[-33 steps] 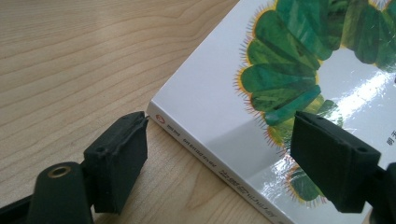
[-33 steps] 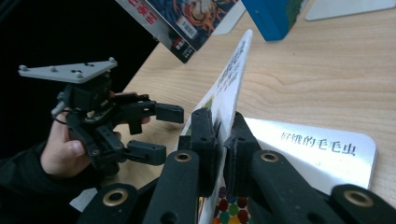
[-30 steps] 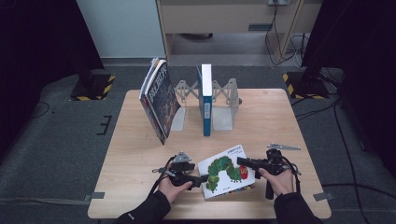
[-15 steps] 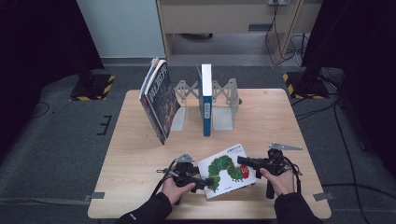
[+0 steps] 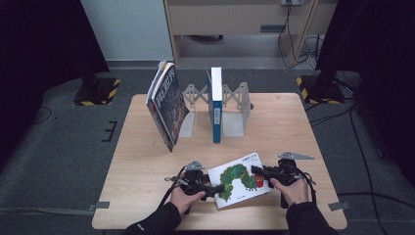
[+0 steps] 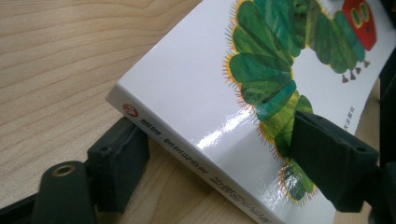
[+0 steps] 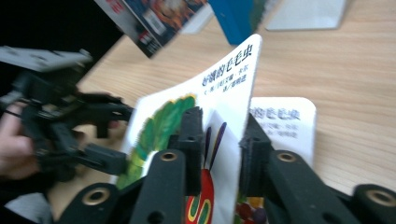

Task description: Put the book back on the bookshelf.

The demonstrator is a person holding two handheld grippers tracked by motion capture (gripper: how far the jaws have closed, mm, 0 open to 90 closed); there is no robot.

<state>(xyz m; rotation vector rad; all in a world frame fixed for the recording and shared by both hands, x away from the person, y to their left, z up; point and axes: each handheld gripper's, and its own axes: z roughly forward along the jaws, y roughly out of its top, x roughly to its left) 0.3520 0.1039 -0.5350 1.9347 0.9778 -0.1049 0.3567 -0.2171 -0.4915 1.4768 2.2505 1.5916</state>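
Note:
A white picture book (image 5: 240,181) with a green caterpillar on its cover lies near the table's front edge. My left gripper (image 5: 220,187) straddles its spine. In the left gripper view one jaw lies on the cover and the other under the book (image 6: 201,84). These jaws (image 6: 210,135) have just been closing and grip the book. My right gripper (image 5: 255,170) is at the book's right end. Its jaws (image 7: 219,126) have just been opening, and the lifted front cover (image 7: 224,88) stands loosely between them, above the title page (image 7: 285,121).
At the back of the wooden table (image 5: 303,127), several books (image 5: 166,105) lean against a metal bookend. A blue book (image 5: 216,105) stands upright between bookends (image 5: 235,110). Bare tabletop lies to the left and right of the picture book.
Both hands keep their places at the two ends of the book. The book itself has not visibly shifted.

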